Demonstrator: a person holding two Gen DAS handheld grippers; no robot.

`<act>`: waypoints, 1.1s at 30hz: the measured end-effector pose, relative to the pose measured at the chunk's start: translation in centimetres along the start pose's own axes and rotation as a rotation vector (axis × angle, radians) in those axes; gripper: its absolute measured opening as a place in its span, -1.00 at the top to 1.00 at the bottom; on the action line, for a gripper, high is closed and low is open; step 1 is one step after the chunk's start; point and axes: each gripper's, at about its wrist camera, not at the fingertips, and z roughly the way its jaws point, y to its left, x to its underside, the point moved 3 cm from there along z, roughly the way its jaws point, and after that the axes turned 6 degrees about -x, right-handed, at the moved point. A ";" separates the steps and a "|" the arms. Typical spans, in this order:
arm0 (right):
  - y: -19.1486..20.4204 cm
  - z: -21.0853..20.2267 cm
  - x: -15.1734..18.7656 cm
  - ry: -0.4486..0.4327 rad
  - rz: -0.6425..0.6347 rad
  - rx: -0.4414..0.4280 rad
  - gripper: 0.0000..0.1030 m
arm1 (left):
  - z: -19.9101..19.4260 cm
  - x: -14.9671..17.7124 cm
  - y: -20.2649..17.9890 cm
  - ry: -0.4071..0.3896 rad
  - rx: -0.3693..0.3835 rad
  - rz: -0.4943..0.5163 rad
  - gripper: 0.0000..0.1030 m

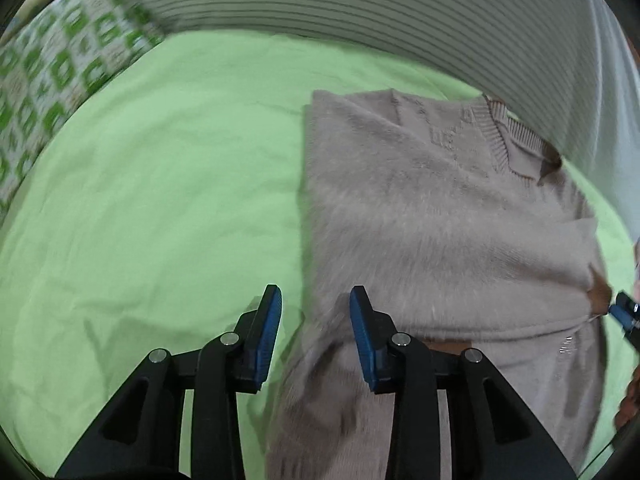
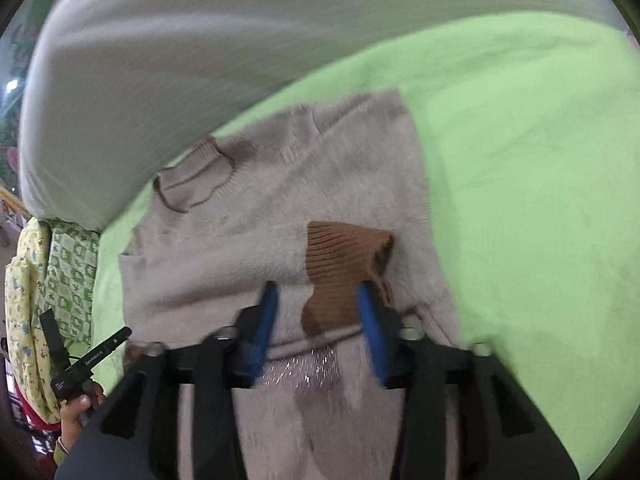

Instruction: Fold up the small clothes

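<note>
Right wrist view has the right gripper [image 2: 318, 308] spread wide over the brown cuff [image 2: 344, 268] on the beige sweater [image 2: 248, 240] lying on the green sheet [image 2: 540, 200], left gripper [image 1: 316, 320] released at its edge, so that loose sleeve could slide off.

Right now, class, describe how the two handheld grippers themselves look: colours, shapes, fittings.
The left gripper and the right gripper look alike: black angular linkage arms with triangular cut-outs, round silver pivot pins, and two flat blue finger pads each. No cable shows on them in either wrist view.
</note>
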 end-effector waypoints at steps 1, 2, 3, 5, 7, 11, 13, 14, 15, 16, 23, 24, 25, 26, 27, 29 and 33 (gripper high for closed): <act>0.1 -0.7 0.3 -0.011 -0.005 0.005 -0.02 | -0.5 0.5 0.6 -0.002 0.002 -0.010 0.30; -0.1 -1.5 0.8 -0.013 -0.012 0.006 -0.02 | -0.9 1.2 1.0 -0.004 0.007 -0.016 0.27; -0.4 -2.3 1.3 -0.008 -0.018 0.003 -0.02 | -1.6 1.7 1.3 -0.004 0.018 -0.024 0.25; -0.5 -3.3 2.3 -0.001 -0.025 0.019 -0.02 | -3.1 3.5 1.6 0.003 0.042 -0.042 0.13; -0.5 -3.8 3.3 0.006 -0.029 0.033 -0.02 | -4.3 5.5 2.1 0.014 0.068 -0.057 0.07; -1.5 -5.8 6.1 0.012 -0.003 0.043 -0.03 | -6.0 9.5 2.3 0.048 0.086 -0.060 -0.06; -1.9 -6.9 7.6 0.021 0.009 0.045 -0.03 | -6.8 11.6 2.6 0.074 0.107 -0.071 -0.08; -1.9 -7.4 8.4 0.024 0.011 0.043 -0.03 | -7.0 12.5 2.7 0.086 0.110 -0.071 -0.12; -2.0 -7.8 9.1 0.026 0.013 0.042 -0.03 | -7.3 13.4 2.7 0.098 0.116 -0.071 -0.13; -2.1 -8.3 9.9 0.027 0.015 0.041 -0.03 | -7.7 14.5 2.9 0.108 0.124 -0.072 -0.13; -2.6 -11.1 15.0 0.055 0.016 0.044 -0.03 | -10.4 20.4 3.1 0.156 0.157 0.001 -0.29; -2.8 -11.5 15.7 0.060 0.021 0.048 -0.03 | -10.8 21.3 3.2 0.163 0.155 0.016 -0.30; -2.9 -11.7 16.2 0.062 0.024 0.050 -0.04 | -10.9 21.8 3.2 0.167 0.155 0.023 -0.31; -3.1 -12.1 16.9 0.065 0.029 0.054 -0.04 | -11.2 22.4 3.3 0.170 0.156 0.026 -0.32; -3.3 -12.5 17.7 0.069 0.032 0.061 -0.04 | -11.4 23.1 3.5 0.175 0.159 0.028 -0.32; -3.6 -13.1 19.0 0.079 0.037 0.080 -0.04 | -11.7 24.4 3.9 0.187 0.162 0.038 -0.33; -4.1 -14.3 21.3 0.083 0.062 0.076 -0.04 | -12.1 26.7 4.4 0.206 0.155 0.048 -0.33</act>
